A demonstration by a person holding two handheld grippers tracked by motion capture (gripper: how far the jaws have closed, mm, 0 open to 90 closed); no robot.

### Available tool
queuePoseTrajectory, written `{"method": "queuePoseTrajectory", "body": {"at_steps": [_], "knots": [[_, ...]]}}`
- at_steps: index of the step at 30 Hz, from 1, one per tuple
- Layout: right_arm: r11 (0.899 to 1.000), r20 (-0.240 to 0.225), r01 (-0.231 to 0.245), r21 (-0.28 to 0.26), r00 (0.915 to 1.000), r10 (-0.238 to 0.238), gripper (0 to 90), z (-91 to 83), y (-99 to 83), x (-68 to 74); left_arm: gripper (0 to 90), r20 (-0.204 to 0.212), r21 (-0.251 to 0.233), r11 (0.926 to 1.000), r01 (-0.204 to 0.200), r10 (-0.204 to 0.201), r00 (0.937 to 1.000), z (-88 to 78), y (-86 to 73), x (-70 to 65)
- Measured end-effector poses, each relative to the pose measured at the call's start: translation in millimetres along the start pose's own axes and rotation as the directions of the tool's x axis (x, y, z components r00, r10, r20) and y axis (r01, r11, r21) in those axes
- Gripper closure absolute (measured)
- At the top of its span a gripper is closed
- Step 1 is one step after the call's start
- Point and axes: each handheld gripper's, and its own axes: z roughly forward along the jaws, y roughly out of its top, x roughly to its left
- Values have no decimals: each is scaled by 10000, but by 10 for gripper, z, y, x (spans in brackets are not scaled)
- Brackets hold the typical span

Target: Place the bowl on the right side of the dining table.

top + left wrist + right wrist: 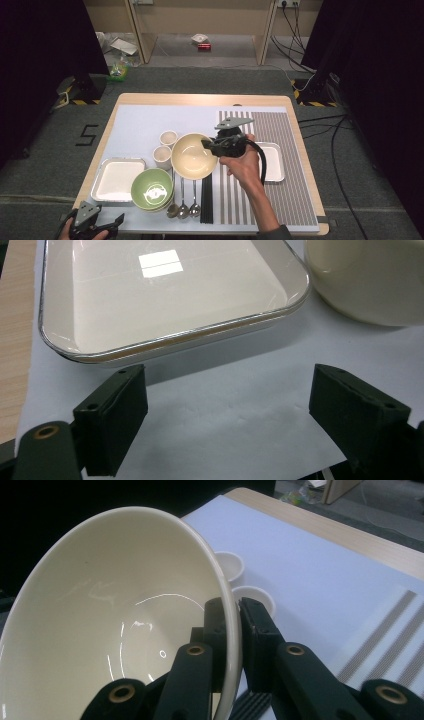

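My left gripper (107, 223) sits low at the near left corner of the table (200, 99), my hand wrapped round its body, the jaws aimed forward over the pale blue mat (140, 125). In the left gripper view its two black pads stand wide apart with only bare mat between them, gripping nothing. Just ahead of them lies the left metal tray (70, 347), a rounded rectangle with its long side running across that view, and the green bowl (152, 188) stands just beside it to the right.

Further right come two small white cups (168, 137), one behind the other, then three spoons (183, 207) and a pair of black chopsticks (206, 200) lying with their long axes pointing away from me.

My right forearm reaches in from the bottom edge and slants up and to the left, wrist bent so the right gripper (209, 144) points leftward, roughly level. Its jaws are pinched on the rim of the cream bowl (192, 156), one pad inside the wall and one outside, as the right gripper view shows plainly. The bowl is near the table's middle, just right of the cups, held by its right-hand rim. It is tilted, not flat: its mouth faces up and toward me, and it is round with no long axis. To the right of my wrist a second metal tray (274, 161) rests on the striped mat (280, 150).
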Motion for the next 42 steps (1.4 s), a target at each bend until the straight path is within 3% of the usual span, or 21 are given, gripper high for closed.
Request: {"method": "queuePoseTrajectory", "body": {"at_steps": [9,17,29,42], "knots": [[9978,506,-653,-121,9965,659,830,-243,-244,-351,143,-107,139,9999,-10,11,9999,75,-40,4],[9906,969,-1329,-313,9861,1353,829,-458,-460,-659,135,-197,-129,9999,83,-86,9998,100,-62,-1],[9702,1693,-2401,-330,9554,2421,829,-642,-786,-1049,134,-60,76,9999,71,-71,10000,92,-52,10],[9503,2119,-3104,-250,9273,3085,829,-615,-1013,-1299,134,-63,68,9999,79,-79,9999,93,-54,10]]}}
